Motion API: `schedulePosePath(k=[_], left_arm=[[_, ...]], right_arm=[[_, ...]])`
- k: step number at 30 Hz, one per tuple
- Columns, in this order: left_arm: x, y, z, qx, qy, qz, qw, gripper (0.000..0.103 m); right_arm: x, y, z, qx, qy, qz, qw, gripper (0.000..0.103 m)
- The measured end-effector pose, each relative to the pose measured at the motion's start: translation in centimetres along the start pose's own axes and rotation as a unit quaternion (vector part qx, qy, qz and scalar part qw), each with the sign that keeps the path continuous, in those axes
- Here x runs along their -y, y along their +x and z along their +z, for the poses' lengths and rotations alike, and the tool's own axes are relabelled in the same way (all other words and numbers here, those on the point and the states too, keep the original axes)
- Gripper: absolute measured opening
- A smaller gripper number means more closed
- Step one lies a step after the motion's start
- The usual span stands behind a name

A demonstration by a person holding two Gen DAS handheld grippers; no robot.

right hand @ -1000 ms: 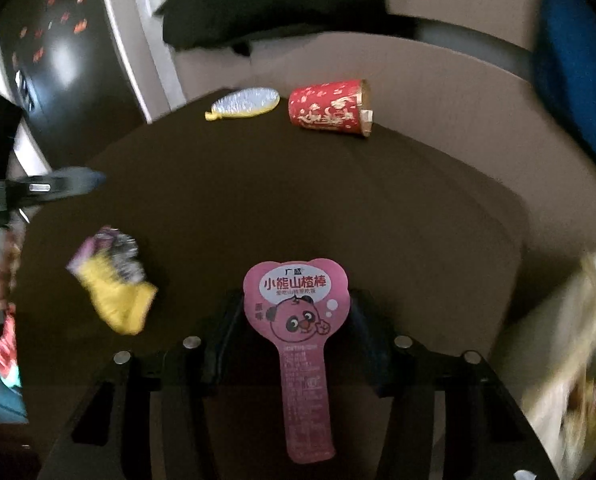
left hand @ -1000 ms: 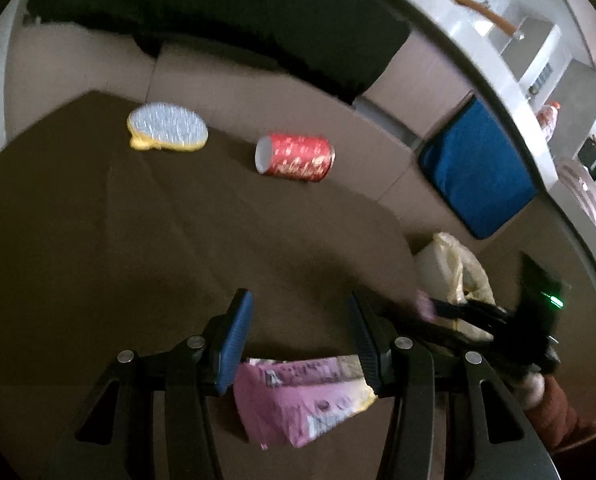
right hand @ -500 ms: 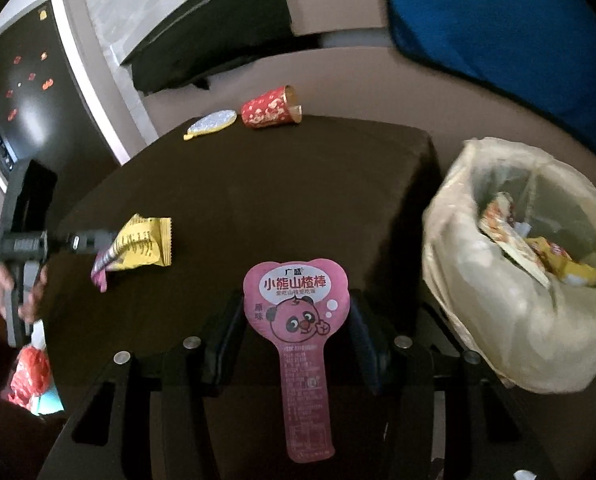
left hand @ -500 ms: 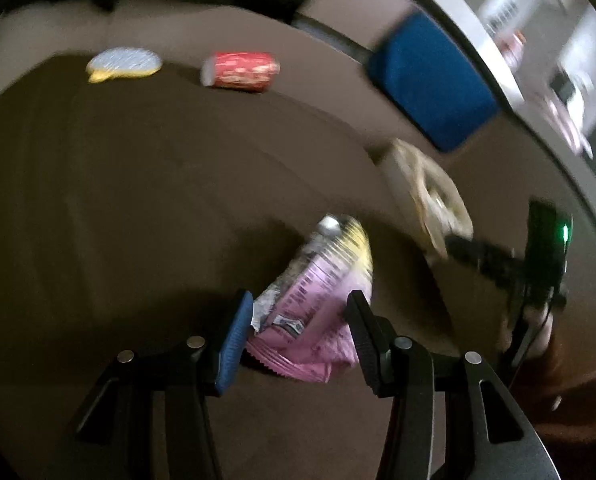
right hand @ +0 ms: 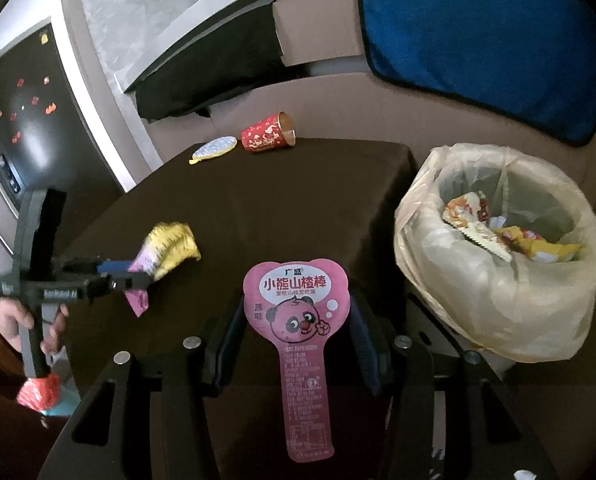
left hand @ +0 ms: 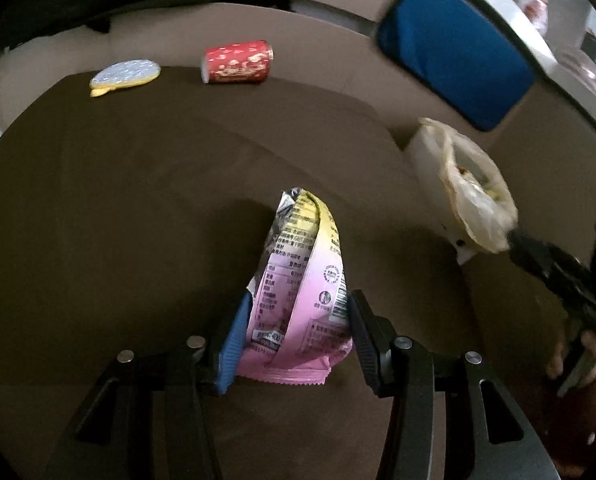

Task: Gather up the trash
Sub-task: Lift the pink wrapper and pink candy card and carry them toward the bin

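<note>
My left gripper [left hand: 296, 328] is shut on a pink and yellow snack bag [left hand: 302, 280] and holds it above the dark brown table [left hand: 118, 200]. The same bag [right hand: 162, 248] shows in the right wrist view, in the left gripper [right hand: 138, 276]. My right gripper [right hand: 296, 340] is shut on a pink heart-shaped wrapper with a panda face [right hand: 298, 308], held over the table's near edge. A trash bin lined with a pale plastic bag [right hand: 498, 280] stands right of the table with wrappers inside; it also shows in the left wrist view [left hand: 474, 192].
A red paper cup [left hand: 238, 62] lies on its side at the table's far edge, also in the right wrist view [right hand: 268, 134]. A silver and yellow wrapper [left hand: 124, 76] lies left of it. A blue cushion [right hand: 482, 40] leans on the beige sofa behind.
My left gripper has picked the snack bag off the table and lifted it. My right gripper has swung right with the pink wrapper, bringing the trash bin into view.
</note>
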State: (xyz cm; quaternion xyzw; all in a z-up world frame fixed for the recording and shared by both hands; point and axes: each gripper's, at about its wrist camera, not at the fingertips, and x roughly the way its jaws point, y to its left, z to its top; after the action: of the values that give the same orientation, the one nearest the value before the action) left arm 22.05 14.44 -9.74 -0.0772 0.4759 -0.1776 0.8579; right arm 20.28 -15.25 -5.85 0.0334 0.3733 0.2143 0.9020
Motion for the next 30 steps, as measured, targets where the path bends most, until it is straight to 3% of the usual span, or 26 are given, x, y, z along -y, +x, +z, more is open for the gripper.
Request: schedulePosePath(k=[2, 9, 16, 22, 30], left_arm=[[0.5, 0.2, 0.0, 0.002, 0.0, 0.009, 1.0, 0.042], [3.3, -0.7, 0.2, 0.029, 0.015, 0.053, 0.998, 0.037], [7.2, -2.8, 0.8, 0.073, 0.039, 0.057, 0.9949, 0.036], [11.9, -5.5, 1.7, 0.129, 0.081, 0.05, 0.987, 0.036], [18.2, -10.2, 4.4, 0.209, 0.134, 0.024, 0.9684, 0.036]], right_arm=[[0.1, -0.4, -0.1, 0.003, 0.001, 0.004, 1.0, 0.047], [0.3, -1.7, 0.3, 0.021, 0.002, 0.014, 1.0, 0.047], [-0.5, -3.4, 1.3, 0.048, -0.02, 0.011, 0.999, 0.047], [-0.6, -6.1, 2.6, 0.082, -0.043, -0.008, 0.996, 0.047], [0.7, -11.5, 5.6, 0.154, -0.056, -0.055, 0.985, 0.047]])
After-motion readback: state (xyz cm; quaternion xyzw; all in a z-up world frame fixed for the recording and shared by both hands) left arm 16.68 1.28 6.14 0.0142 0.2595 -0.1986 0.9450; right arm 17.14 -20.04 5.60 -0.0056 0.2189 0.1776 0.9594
